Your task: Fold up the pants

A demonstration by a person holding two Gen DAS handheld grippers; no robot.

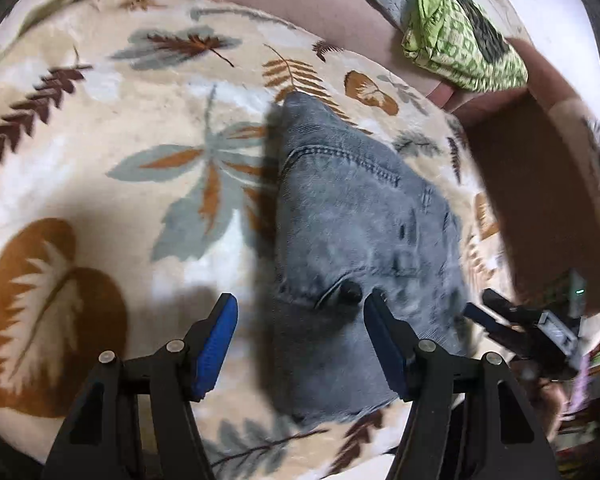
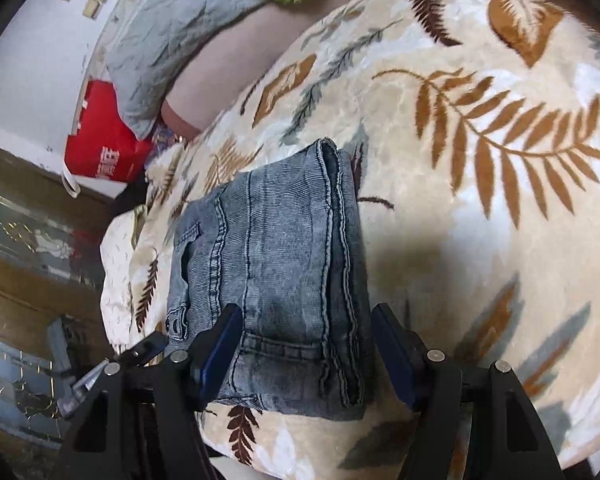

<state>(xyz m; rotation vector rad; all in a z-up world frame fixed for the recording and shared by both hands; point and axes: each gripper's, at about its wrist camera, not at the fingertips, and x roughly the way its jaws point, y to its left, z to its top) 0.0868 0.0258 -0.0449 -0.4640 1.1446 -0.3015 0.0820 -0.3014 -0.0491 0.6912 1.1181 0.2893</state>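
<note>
Grey-blue denim pants (image 1: pixel 356 224) lie folded into a compact stack on a cream blanket with a leaf print (image 1: pixel 112 128). In the right wrist view the pants (image 2: pixel 276 264) show stacked hem edges along their right side. My left gripper (image 1: pixel 300 312) is open and empty, hovering above the near end of the pants. My right gripper (image 2: pixel 304 324) is open and empty, its jaws straddling the near end of the stack from above. The right gripper also shows in the left wrist view (image 1: pixel 512 320) at the pants' right edge.
A green patterned cloth (image 1: pixel 460 40) and a grey pillow (image 2: pixel 160 44) lie at the far end of the bed. A red bag (image 2: pixel 104 140) stands by the wall. The bed's edge and a glossy floor (image 2: pixel 16 280) are at left in the right wrist view.
</note>
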